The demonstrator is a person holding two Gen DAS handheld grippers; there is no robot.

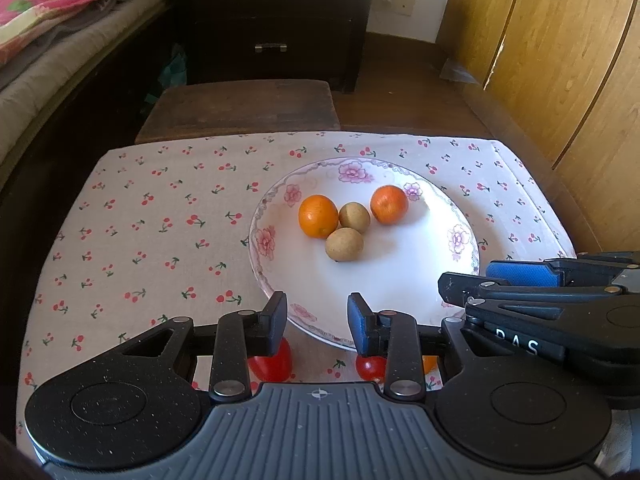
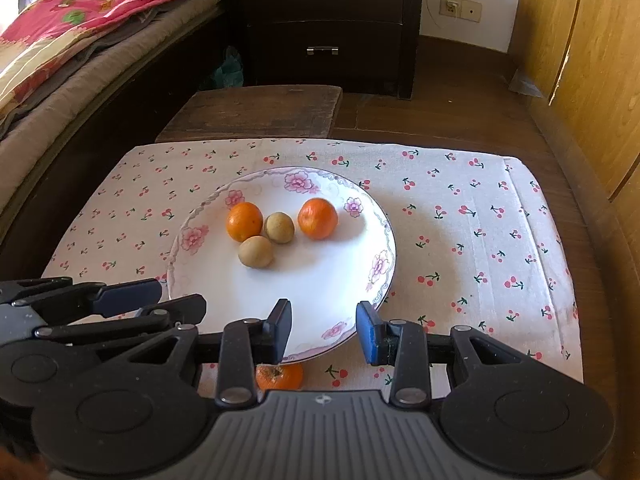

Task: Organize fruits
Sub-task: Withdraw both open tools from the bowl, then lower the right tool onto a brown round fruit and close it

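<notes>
Below centre in both views, your left gripper [image 1: 317,320] and right gripper [image 2: 323,330] stand narrowly parted, holding nothing. Four fruits sit on the plate [image 1: 400,276] — two tomatoes [image 1: 270,362] and an orange [image 2: 279,376] lie on the cloth [image 1: 140,240] beneath your jaws. Open wider, descend squarely, grip gently.

Glossy glazed plate [image 2: 384,240] on a matt printed cloth [image 2: 480,216] — worn dark wooden stool [image 2: 256,112] beyond.

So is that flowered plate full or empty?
Neither: the plate holds two oranges and two brownish fruits, with much bare white.
</notes>
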